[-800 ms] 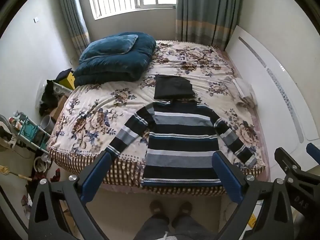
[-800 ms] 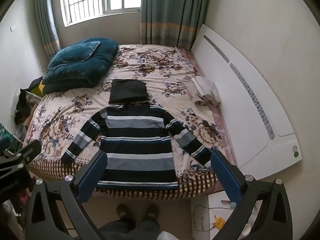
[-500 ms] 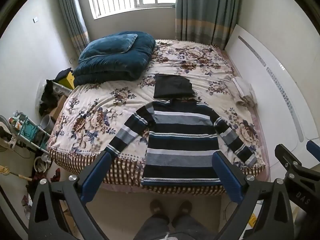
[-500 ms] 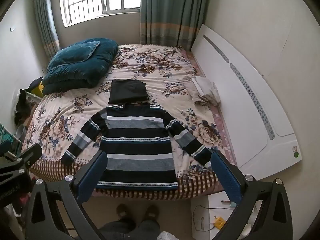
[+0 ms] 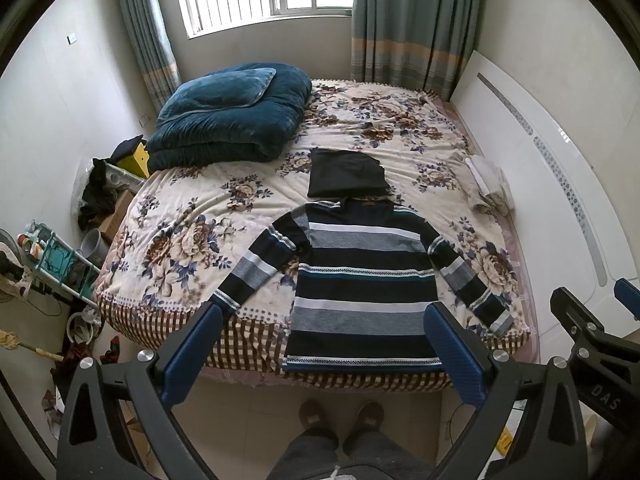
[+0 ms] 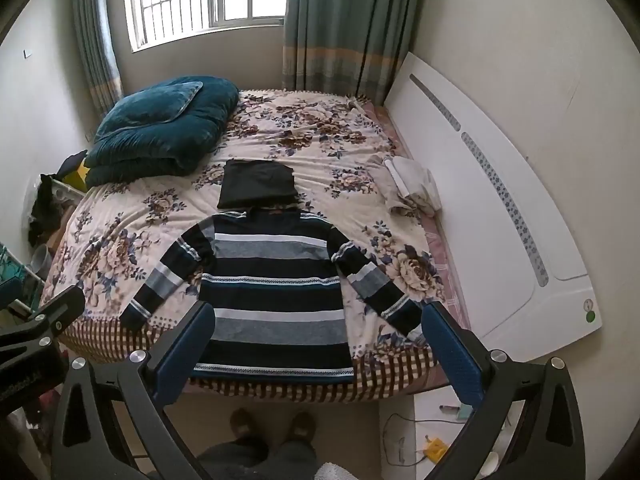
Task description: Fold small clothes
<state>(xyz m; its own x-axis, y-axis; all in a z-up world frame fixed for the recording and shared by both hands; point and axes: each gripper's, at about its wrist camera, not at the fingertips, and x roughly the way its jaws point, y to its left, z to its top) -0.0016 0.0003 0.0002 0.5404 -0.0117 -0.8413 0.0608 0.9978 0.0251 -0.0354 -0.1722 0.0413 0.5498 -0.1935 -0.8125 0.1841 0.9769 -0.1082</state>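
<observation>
- Folded teal quilt point(image 5: 228, 116) sits in the upper left of the frame, on the far left part of the bed point(image 5: 180, 216)
- Left gripper point(image 5: 324, 354) hangs above the floor at the bed's near edge, jaws spread wide, holding nothing
- Striped sweater point(image 5: 360, 280) lies flat at centre frame, sleeves angled outward, hem at the bed's near edge
- Folded black garment point(image 5: 344, 172) lies just beyond the sweater's collar, touching it
- Right gripper point(image 6: 318, 350) hangs likewise, jaws wide and empty
- White cloth bundle point(image 6: 412, 188) lies at right, beside the white headboard point(image 6: 500, 208)
</observation>
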